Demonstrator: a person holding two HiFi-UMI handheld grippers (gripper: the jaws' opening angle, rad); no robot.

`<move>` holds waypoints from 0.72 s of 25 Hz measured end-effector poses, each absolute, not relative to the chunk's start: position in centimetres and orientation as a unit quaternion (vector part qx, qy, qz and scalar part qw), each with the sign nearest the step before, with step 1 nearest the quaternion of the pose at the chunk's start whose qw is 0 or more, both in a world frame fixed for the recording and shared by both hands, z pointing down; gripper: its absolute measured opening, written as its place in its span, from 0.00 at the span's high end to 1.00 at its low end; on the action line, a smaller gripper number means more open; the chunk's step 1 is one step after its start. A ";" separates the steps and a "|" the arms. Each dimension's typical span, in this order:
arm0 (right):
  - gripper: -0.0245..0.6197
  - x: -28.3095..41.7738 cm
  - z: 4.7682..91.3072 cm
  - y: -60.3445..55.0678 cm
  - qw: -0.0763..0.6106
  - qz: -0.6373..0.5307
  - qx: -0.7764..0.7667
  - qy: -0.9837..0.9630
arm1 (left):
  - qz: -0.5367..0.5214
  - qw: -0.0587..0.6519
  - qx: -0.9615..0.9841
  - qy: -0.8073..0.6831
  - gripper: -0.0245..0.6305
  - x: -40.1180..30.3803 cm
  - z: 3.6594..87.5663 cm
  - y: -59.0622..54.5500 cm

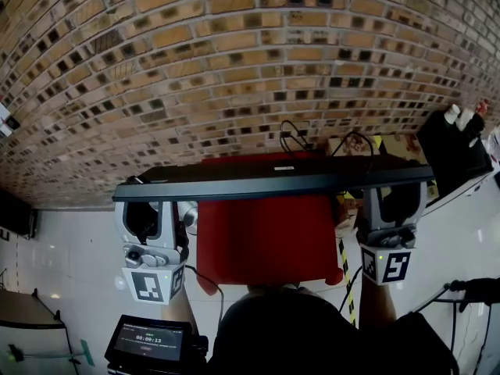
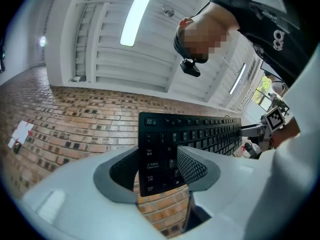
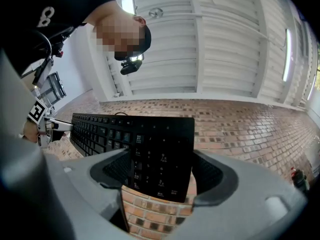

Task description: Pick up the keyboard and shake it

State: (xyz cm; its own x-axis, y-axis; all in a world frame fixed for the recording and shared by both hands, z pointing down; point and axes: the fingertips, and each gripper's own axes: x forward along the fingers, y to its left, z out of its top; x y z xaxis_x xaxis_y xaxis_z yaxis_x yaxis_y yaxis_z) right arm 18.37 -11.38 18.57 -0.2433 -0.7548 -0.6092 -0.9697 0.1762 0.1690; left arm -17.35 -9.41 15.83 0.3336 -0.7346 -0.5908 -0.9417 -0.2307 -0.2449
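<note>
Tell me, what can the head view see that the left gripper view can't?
Only the head view shows the red square surface underneath and a small dark screen. Only the left gripper view shows the long white ceiling light and the lettered keys. Both show the flat black plastic keyboard, clamped at its ends by the left gripper and right gripper, plus the brown brickwork.

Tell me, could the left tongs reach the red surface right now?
Probably not: the left tongs are clamped on one end of the keyboard, the right tongs on the other, held above the red surface. They'd need to let go first.
</note>
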 end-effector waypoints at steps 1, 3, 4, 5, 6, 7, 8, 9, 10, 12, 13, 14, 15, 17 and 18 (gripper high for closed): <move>0.40 18.2 19.1 -11.8 0.193 0.262 -0.581 0.746 | 0.174 0.281 -0.765 0.552 0.59 -17.5 16.5 -9.7; 0.40 17.9 20.2 -12.7 0.182 0.241 -0.579 0.758 | 0.161 0.266 -0.767 0.561 0.59 -17.9 17.9 -10.3; 0.40 17.7 20.5 -13.0 0.178 0.231 -0.577 0.763 | 0.154 0.256 -0.768 0.567 0.59 -18.2 18.7 -10.7; 0.40 17.4 20.7 -13.2 0.175 0.224 -0.573 0.768 | 0.149 0.244 -0.768 0.573 0.59 -18.6 19.6 -11.0; 0.40 17.1 20.6 -13.4 0.171 0.223 -0.570 0.772 | 0.148 0.231 -0.769 0.578 0.59 -19.0 20.3 -11.3; 0.40 16.6 20.2 -13.4 0.165 0.226 -0.567 0.775 | 0.152 0.217 -0.769 0.581 0.59 -19.5 21.1 -11.5; 0.40 16.1 19.7 -13.4 0.157 0.232 -0.563 0.777 | 0.159 0.202 -0.770 0.584 0.59 -19.9 21.7 -11.7; 0.40 15.5 19.1 -13.4 0.148 0.239 -0.560 0.780 | 0.168 0.189 -0.769 0.587 0.59 -20.2 22.3 -11.7; 0.40 14.8 18.4 -13.3 0.139 0.246 -0.556 0.782 | 0.178 0.177 -0.768 0.590 0.59 -20.6 22.8 -11.7; 0.40 13.6 17.1 -12.9 0.123 0.263 -0.549 0.784 | 0.197 0.157 -0.765 0.592 0.59 -21.3 23.7 -11.7; 0.40 13.1 16.5 -12.6 0.115 0.273 -0.546 0.784 | 0.206 0.147 -0.765 0.593 0.59 -21.6 24.2 -11.7; 0.40 12.6 16.0 -12.2 0.110 0.283 -0.542 0.784 | 0.214 0.137 -0.764 0.593 0.59 -21.9 24.7 -11.7; 0.40 12.2 15.6 -11.9 0.106 0.292 -0.539 0.783 | 0.221 0.128 -0.764 0.593 0.59 -22.2 25.1 -11.7; 0.40 11.5 15.0 -11.4 0.101 0.309 -0.534 0.780 | 0.233 0.116 -0.762 0.593 0.59 -22.5 25.8 -11.6; 0.40 11.3 14.9 -11.4 0.099 0.313 -0.532 0.780 | 0.235 0.113 -0.761 0.594 0.59 -22.6 25.9 -11.6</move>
State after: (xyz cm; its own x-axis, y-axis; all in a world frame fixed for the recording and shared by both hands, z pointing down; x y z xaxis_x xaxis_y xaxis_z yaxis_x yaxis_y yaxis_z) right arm 11.32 -11.39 14.88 -0.4139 -0.7685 -0.4880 -0.8927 0.2377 0.3828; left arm -22.58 -11.60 25.95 0.1844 -0.8505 -0.4926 -0.9569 -0.2697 0.1075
